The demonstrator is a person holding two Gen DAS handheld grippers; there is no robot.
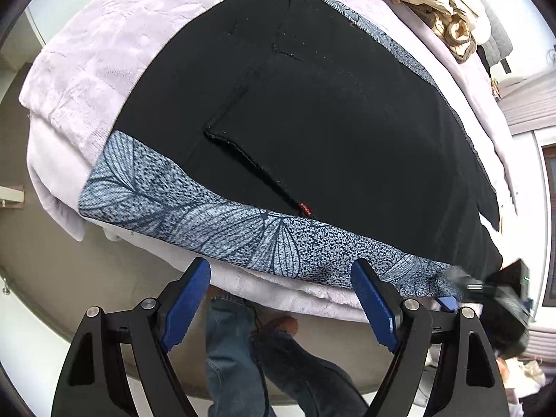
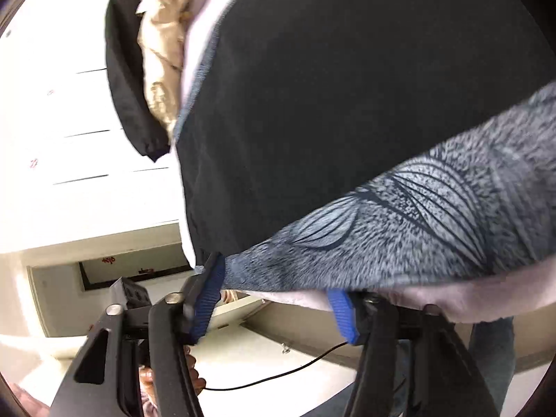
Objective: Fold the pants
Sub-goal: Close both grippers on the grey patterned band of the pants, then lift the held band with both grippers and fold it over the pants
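The fingers (image 1: 187, 299) of the left gripper (image 1: 280, 267) are held wide apart with nothing between them. They are pointed steeply down just short of the patterned cloth (image 1: 208, 222), over its near edge. The fingers (image 2: 205, 299) of the right gripper (image 2: 274, 278) are also seen apart in a blurred view. The near edge of the patterned cloth and the pale blanket (image 2: 302, 299) under it lie between them, and no pinch on either can be made out.

The black pants (image 1: 312, 121) are spread flat on top of the patterned cloth, which lies on the blanket. A strip of the cloth is left bare along its near edge, between the pants and the left gripper. The near border of the pants runs across in front of both grippers, and the rest of the garment stretches away towards the far side of the cloth. Which way the legs run cannot be settled.

One corner of the pants (image 2: 330, 87) is found just beside a finger of the right gripper, at the end of the cloth's near edge. The right gripper is therefore judged the nearer to the pants. The left gripper would have to be carried over the bare strip of cloth before the near border could be taken for a fold.
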